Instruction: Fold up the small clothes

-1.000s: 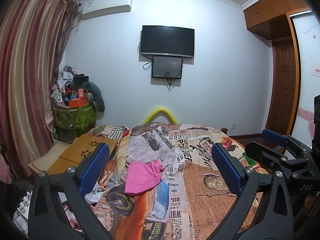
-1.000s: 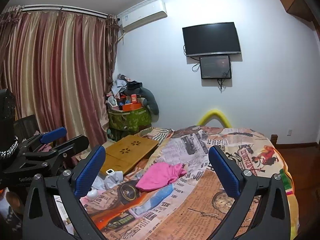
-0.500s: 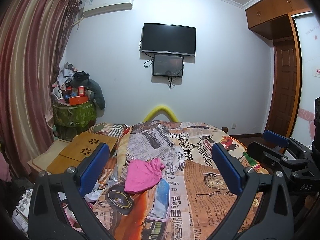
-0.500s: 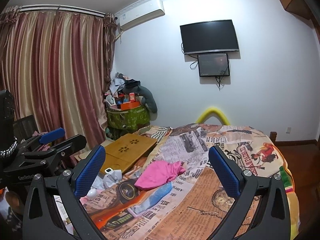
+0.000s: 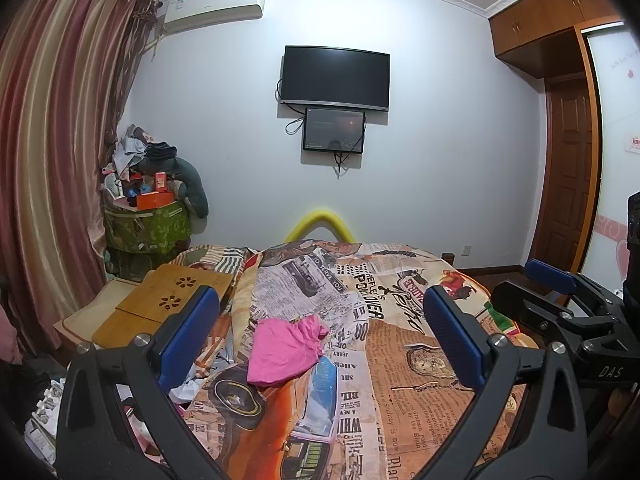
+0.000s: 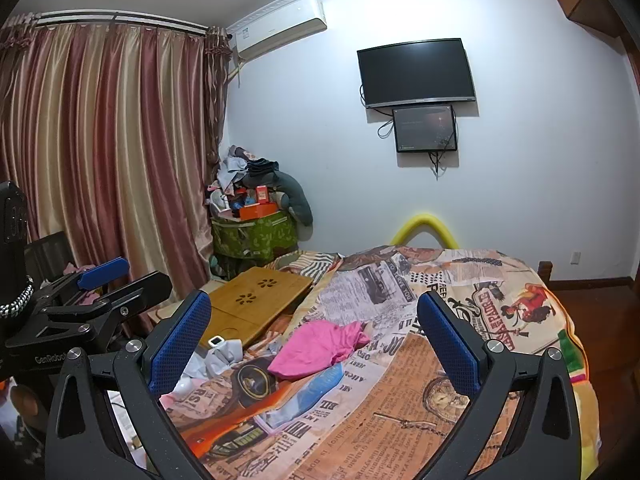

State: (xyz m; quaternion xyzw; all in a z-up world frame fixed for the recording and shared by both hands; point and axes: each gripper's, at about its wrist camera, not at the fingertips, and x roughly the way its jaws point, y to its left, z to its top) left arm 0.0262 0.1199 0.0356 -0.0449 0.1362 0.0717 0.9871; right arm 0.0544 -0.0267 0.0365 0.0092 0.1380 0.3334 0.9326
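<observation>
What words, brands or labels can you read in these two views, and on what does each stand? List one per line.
"DAS": on the right gripper, seen in the left wrist view.
"GenRobot", cut off: on the left gripper, seen in the right wrist view.
"WHIS", "BIL", "JERRY": newspaper print on the bedspread.
Air conditioner label: too small to read.
Small screen text: blurred.

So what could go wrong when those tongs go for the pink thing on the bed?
The pink garment lies crumpled on a loose printed quilt, so the open left tongs or right tongs might pinch quilt along with it. It also sits near the bed's left edge, above clutter, and could slide off.
</observation>
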